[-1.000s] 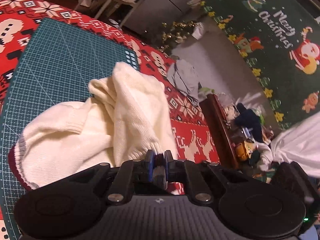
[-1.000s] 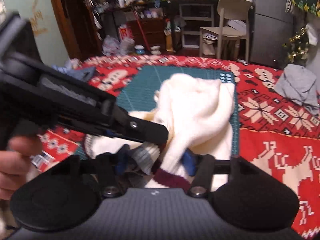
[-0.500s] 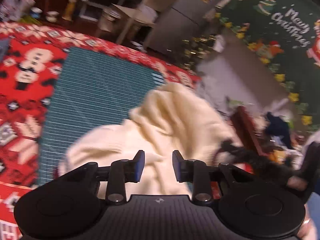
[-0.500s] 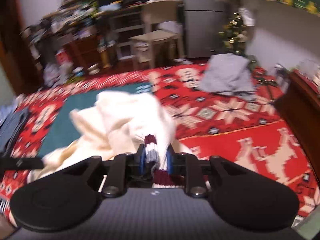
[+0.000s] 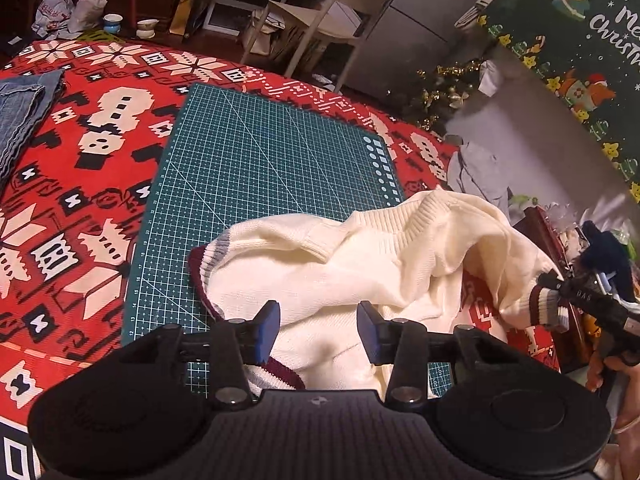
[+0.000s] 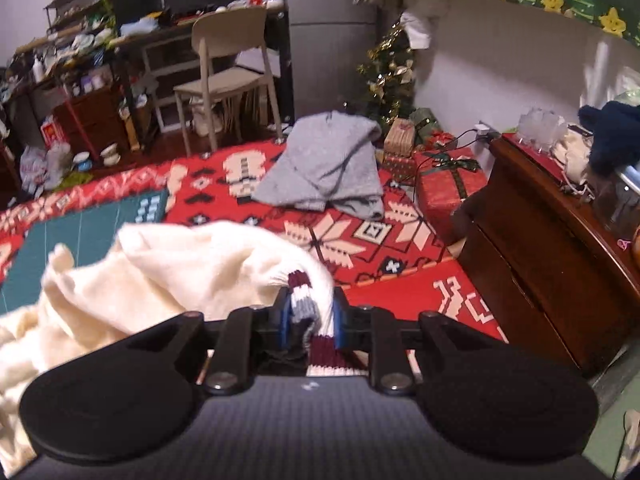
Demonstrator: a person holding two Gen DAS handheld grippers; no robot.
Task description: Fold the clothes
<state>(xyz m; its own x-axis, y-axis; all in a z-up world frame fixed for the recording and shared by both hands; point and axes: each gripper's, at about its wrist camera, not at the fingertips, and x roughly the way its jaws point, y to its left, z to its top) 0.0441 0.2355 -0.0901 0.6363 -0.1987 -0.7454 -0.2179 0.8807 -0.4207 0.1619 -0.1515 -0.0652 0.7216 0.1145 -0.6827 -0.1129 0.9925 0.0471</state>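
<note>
Left wrist view: cream sweater (image 5: 384,264) lies crumpled on the near right part of the green cutting mat (image 5: 260,168), spilling off the mat's right edge onto the red patterned cloth (image 5: 80,184). Maroon-and-grey striped hem sits at the mat's near edge. Left gripper (image 5: 318,330) hovers just over the sweater, jaws released and opening, 2 blue pads apart, fabric below them but not pinched. Right of the mat, the right gripper (image 5: 560,286) clamps a striped cuff (image 5: 546,306), sleeve stretched away from the mat. Folded jeans (image 5: 20,108) lie well left of the mat. Grey garment (image 5: 480,172) lies beyond the mat's far right corner.

Right wrist view: right gripper (image 6: 310,318) jaws clenched on the striped cuff (image 6: 306,304), maroon, white and grey bands between the blue pads. Cream sweater (image 6: 160,276) trails left from the cuff back toward the cutting mat (image 6: 80,224). Grey garment (image 6: 324,168) lies on the red cloth (image 6: 360,248) right of the mat. Wooden cabinet (image 6: 560,272) stands further right of the mat, chair (image 6: 228,68) behind it.
</note>
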